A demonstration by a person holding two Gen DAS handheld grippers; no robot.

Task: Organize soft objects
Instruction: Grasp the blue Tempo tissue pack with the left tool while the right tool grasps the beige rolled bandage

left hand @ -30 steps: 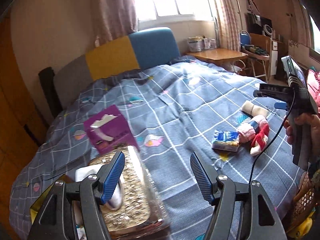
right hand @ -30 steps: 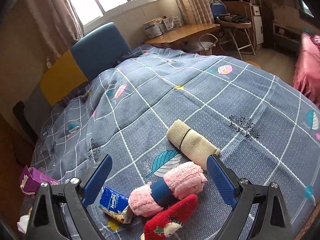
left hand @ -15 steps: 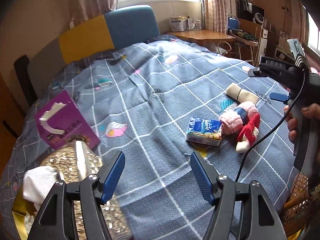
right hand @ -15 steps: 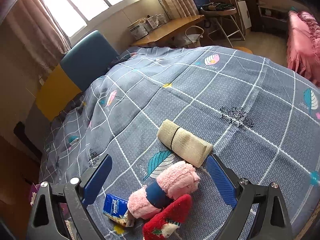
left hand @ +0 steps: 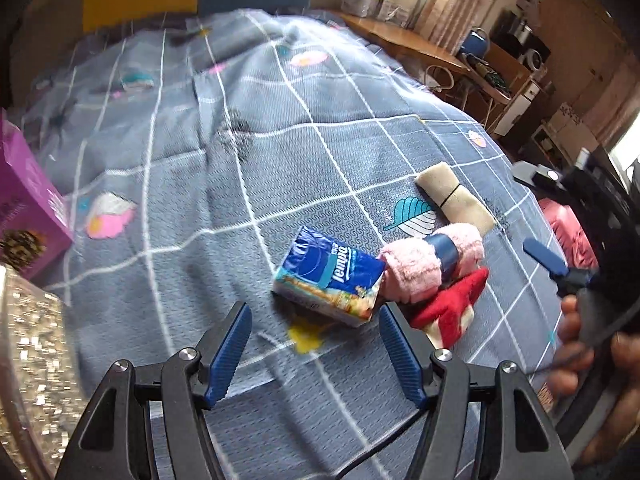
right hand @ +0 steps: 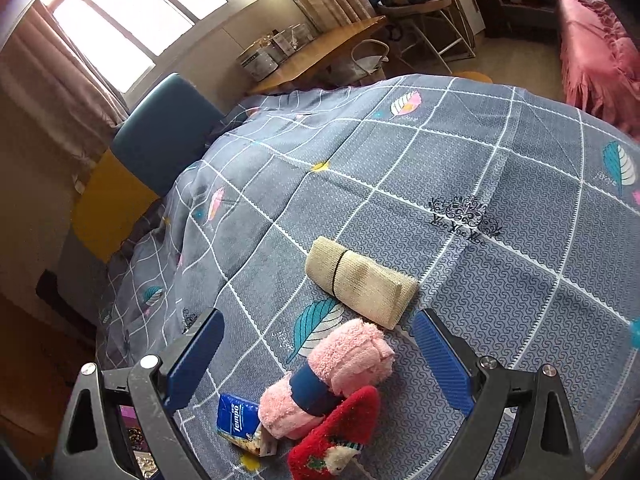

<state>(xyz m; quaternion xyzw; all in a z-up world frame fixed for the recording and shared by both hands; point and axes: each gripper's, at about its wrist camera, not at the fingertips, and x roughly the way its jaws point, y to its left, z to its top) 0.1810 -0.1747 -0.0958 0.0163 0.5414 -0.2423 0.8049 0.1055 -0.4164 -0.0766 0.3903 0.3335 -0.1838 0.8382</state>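
In the left wrist view the left gripper fills the bottom of the frame, its blue-padded jaws spread wide with nothing between them — only the grey checked quilt shows in the gap. Just above the gap, at centre, lies a blue Tempo tissue pack. Touching its right end is a pink rolled towel bound by a dark blue band, and a red sock lies against the towel's lower side. A beige rolled cloth with a thin black band sits up and to the right, its end touching the pink towel. At the left edge stand a purple tissue box and a glittery gold box.

In the right wrist view the right gripper is also spread, empty — the pink towel and red sock lie on the quilt in the gap between its fingers, untouched. A hand holds it at the right edge of the left view.
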